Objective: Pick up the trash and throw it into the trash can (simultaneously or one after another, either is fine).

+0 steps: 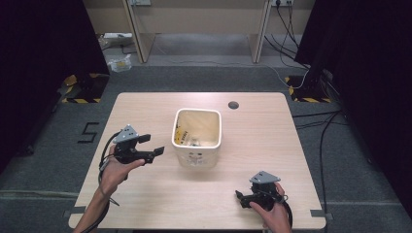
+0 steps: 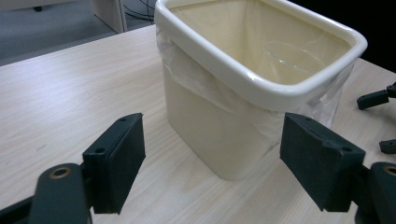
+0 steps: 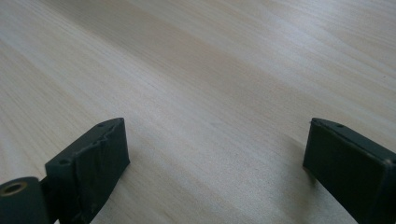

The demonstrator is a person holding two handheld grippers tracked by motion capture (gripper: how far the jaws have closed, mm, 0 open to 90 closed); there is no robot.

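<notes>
Your left gripper (image 1: 154,145) sits left of the bin (image 1: 197,158), near it but not touching. Its jaws are spread wide and hold nothing; they point right, toward the bin's left wall. In the left gripper view (image 2: 212,158) the bin (image 2: 219,140) stands just past the jaws, its near corner between them, with table showing in the gap.

The bin is cream, squarish, with a rolled rim, and stands upright at the middle of the table (image 1: 145,194), a little toward the far edge. A clear liner (image 2: 187,70) hangs out from under the rim and lies against the outer wall. From above, some yellow and pale scraps (image 1: 187,138) lie at the bottom; what they are is too small to tell.

Your right gripper (image 1: 238,195) rests low at the near right of the table, well apart from the bin, jaws pointing left. In the right gripper view (image 3: 217,161) the jaws stand wide apart with bare wood grain between them, gripping nothing.

Your hands come in from the near edge, one on each grip. A cable (image 1: 104,155) loops off the left gripper toward your forearm.

A small round hole (image 1: 233,105) sits in the table near its far edge, right of the bin.
</notes>
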